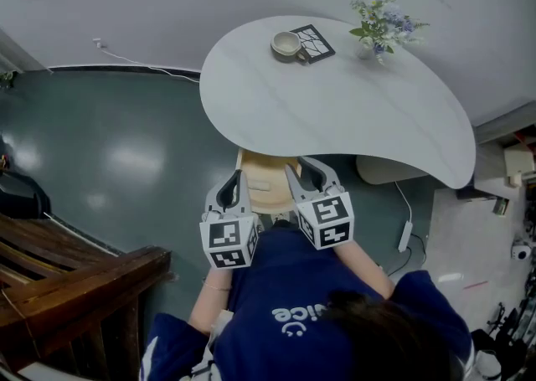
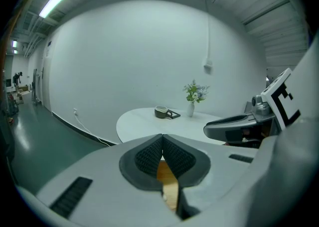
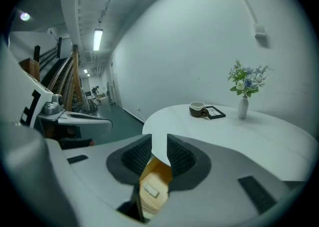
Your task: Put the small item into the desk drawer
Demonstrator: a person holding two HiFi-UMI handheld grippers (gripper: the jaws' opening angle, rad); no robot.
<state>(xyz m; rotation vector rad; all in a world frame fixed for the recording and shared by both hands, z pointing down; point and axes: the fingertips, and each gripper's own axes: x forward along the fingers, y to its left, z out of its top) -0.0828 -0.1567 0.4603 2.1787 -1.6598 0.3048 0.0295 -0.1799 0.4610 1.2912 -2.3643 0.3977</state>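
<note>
Small item [image 3: 151, 190], just one, lies inside the one open wooden drawer [image 1: 270, 189] under the white table [image 1: 335, 111]. Two grippers hang over the drawer. The left gripper [image 2: 162, 143] has its fingers pressed together on nothing. The right gripper [image 3: 159, 147] has its fingers a little apart, holding nothing. One cup [image 1: 287, 44] and one vase [image 1: 368, 46] stand on the table.

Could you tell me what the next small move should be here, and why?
Probably bring one gripper to the front of the open wooden drawer and start pushing it shut. The small white flat item already lies inside it, the right gripper holds nothing, its jaws apart, and the left gripper is shut and empty.
</note>
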